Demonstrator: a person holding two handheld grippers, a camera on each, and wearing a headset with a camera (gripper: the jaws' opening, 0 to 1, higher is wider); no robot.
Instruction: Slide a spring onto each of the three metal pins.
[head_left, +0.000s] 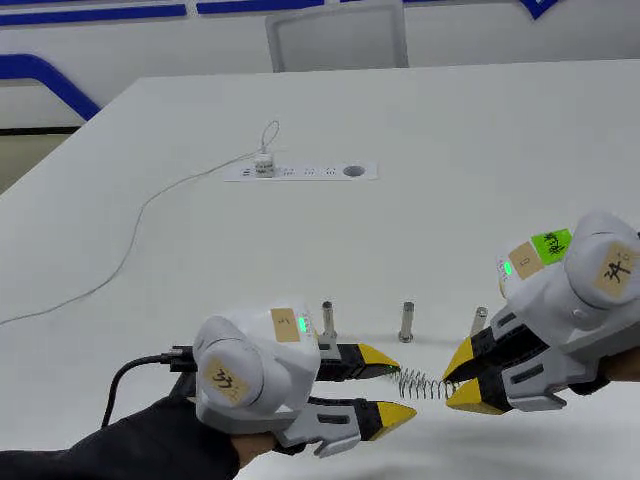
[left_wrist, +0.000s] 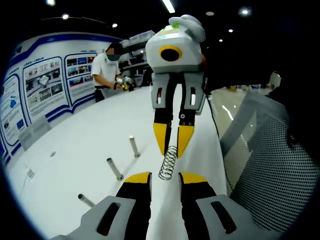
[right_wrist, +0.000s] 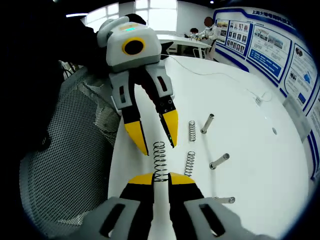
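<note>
Fingers (head_left: 460, 357) of the right gripper (head_left: 452, 386) pinched narrow on one end of a spring (head_left: 424, 383). The left gripper (head_left: 405, 388) has its fingers spread wide around the free end, seemingly not gripping. Two spare springs (right_wrist: 192, 131) lie loose on the bare table (head_left: 450, 200) beside it, toward the pins. Farther back, three pins (head_left: 406, 321) stand upright, all bare. Likely the first threading: next, line the coil's bore over a pin top.

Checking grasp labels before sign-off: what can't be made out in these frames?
- Head view: base of the rightmost pin, covered by the right hand-held gripper.
- Right gripper view: gripped end of the spring, hidden between that gripper's jaws.
- Head view: where the white cable ends, cut off by the left edge.
- Head view: markings on the power strip, too small to read.
</note>
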